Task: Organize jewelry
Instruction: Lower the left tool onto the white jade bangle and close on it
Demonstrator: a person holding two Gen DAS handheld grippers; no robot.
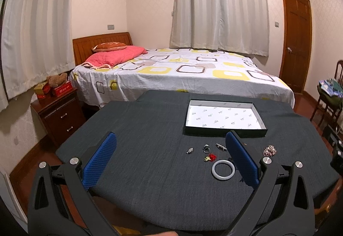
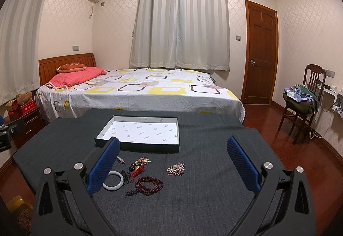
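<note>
Jewelry lies on a dark grey table (image 1: 139, 128) in front of a shallow open box (image 1: 225, 117) with white lining, also in the right wrist view (image 2: 141, 130). A white bangle (image 1: 223, 170) (image 2: 113, 180), a red charm (image 1: 211, 157), a ring (image 1: 206, 148), a silver brooch (image 1: 189, 150), a silver clip (image 1: 221, 147) and a pink bead cluster (image 1: 269, 150) (image 2: 176, 169) show. The right wrist view adds a dark red bead bracelet (image 2: 149, 184) and a red tassel piece (image 2: 137, 168). My left gripper (image 1: 170, 139) is open and empty above the table's near left. My right gripper (image 2: 173, 145) is open and empty above the jewelry.
A bed (image 2: 137, 90) stands behind the table. A wooden nightstand (image 1: 60, 113) is at the left, a chair with clothes (image 2: 304, 103) at the right, a wooden door (image 2: 260, 53) beyond.
</note>
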